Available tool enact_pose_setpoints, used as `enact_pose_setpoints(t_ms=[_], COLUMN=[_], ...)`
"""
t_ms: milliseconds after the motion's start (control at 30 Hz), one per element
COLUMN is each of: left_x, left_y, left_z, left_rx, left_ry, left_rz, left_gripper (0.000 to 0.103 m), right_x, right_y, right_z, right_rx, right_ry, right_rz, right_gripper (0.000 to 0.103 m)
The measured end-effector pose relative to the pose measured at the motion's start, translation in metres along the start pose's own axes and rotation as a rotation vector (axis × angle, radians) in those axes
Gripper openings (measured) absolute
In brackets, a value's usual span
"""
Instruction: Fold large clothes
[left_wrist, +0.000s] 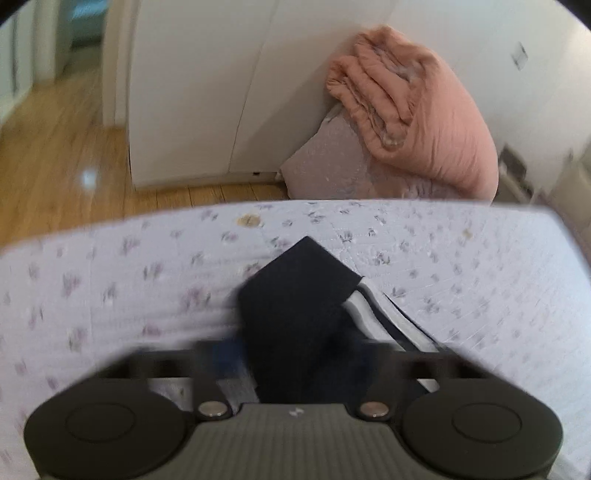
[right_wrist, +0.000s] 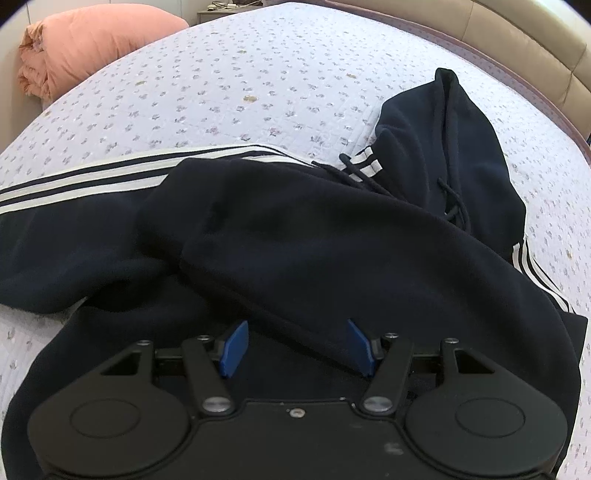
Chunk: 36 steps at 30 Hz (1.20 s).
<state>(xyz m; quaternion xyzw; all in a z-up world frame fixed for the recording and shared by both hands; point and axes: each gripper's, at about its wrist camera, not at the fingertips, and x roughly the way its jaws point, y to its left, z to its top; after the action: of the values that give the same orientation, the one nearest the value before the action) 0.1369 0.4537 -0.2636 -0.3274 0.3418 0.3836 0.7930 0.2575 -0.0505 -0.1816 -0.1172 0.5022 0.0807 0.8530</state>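
Observation:
A navy hoodie with white sleeve stripes lies crumpled on a floral bedspread, its hood and drawstrings at the right. My right gripper is open, its blue pads spread just above the hoodie's body. In the left wrist view my left gripper is shut on the hoodie's sleeve cuff, which sticks up between the fingers; the pads are hidden by the cloth and the view is blurred.
A folded pink quilt on a pillow leans against a white wardrobe past the bed's edge; it also shows in the right wrist view. Wooden floor lies at the left. A beige headboard runs along the right.

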Motion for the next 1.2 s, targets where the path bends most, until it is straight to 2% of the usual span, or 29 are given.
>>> enact_pose_setpoints(t_ms=[33, 100, 133, 267, 400, 533, 633, 767, 833, 867, 900, 933, 967, 1000, 1100, 1200], left_x=[0.001, -0.005, -0.015, -0.068, -0.126, -0.167, -0.186, -0.22, -0.241, -0.251, -0.253, -0.249, -0.247, -0.242, -0.22, -0.193], left_y=[-0.007, -0.024, -0.033, -0.094, -0.169, -0.241, -0.293, -0.357, -0.389, -0.401, -0.411, -0.42, -0.423, -0.422, -0.405, -0.375], left_z=[0.001, 0.002, 0.001, -0.01, -0.047, -0.102, -0.149, -0.217, -0.257, -0.28, -0.302, -0.323, -0.341, -0.359, -0.382, -0.381], left_rx=[0.029, 0.09, 0.115, 0.272, 0.446, 0.565, 0.595, 0.646, 0.727, 0.789, 0.858, 0.917, 0.963, 1.001, 1.043, 1.023], left_ry=[0.003, -0.021, -0.038, -0.12, -0.147, -0.093, -0.021, 0.047, 0.057, 0.054, 0.072, 0.106, 0.137, 0.166, 0.265, 0.342], left_rz=[-0.022, -0.015, -0.041, -0.199, -0.417, -0.652, -0.819, -1.016, -1.098, -1.125, -1.151, -1.157, -1.133, -1.095, -1.014, -0.911], left_gripper=[0.013, 0.013, 0.013, 0.013, 0.013, 0.013, 0.013, 0.013, 0.013, 0.016, 0.028, 0.035, 0.046, 0.049, 0.051, 0.052], right_x=[-0.001, -0.004, -0.006, -0.016, -0.027, -0.038, -0.05, -0.075, -0.089, -0.096, -0.101, -0.104, -0.106, -0.105, -0.096, -0.078], right_y=[0.0, -0.003, -0.005, -0.017, -0.036, -0.065, -0.091, -0.136, -0.164, -0.177, -0.191, -0.204, -0.217, -0.227, -0.256, -0.27], right_z=[-0.001, -0.005, -0.006, -0.014, -0.022, -0.031, -0.038, -0.049, -0.057, -0.063, -0.068, -0.074, -0.08, -0.086, -0.101, -0.104], right_rx=[0.002, 0.008, 0.013, 0.053, 0.101, 0.165, 0.22, 0.289, 0.343, 0.372, 0.401, 0.435, 0.469, 0.495, 0.575, 0.634], right_ry=[0.0, -0.003, -0.008, -0.031, -0.052, -0.074, -0.095, -0.136, -0.153, -0.161, -0.167, -0.167, -0.165, -0.161, -0.139, -0.13], right_rz=[0.0, 0.001, 0.001, 0.009, 0.021, 0.032, 0.041, -0.003, -0.032, -0.047, -0.057, -0.063, -0.063, -0.063, -0.034, 0.072], right_gripper=[0.071, 0.071, 0.071, 0.071, 0.07, 0.069, 0.069, 0.069, 0.069, 0.07, 0.07, 0.07, 0.071, 0.073, 0.073, 0.076])
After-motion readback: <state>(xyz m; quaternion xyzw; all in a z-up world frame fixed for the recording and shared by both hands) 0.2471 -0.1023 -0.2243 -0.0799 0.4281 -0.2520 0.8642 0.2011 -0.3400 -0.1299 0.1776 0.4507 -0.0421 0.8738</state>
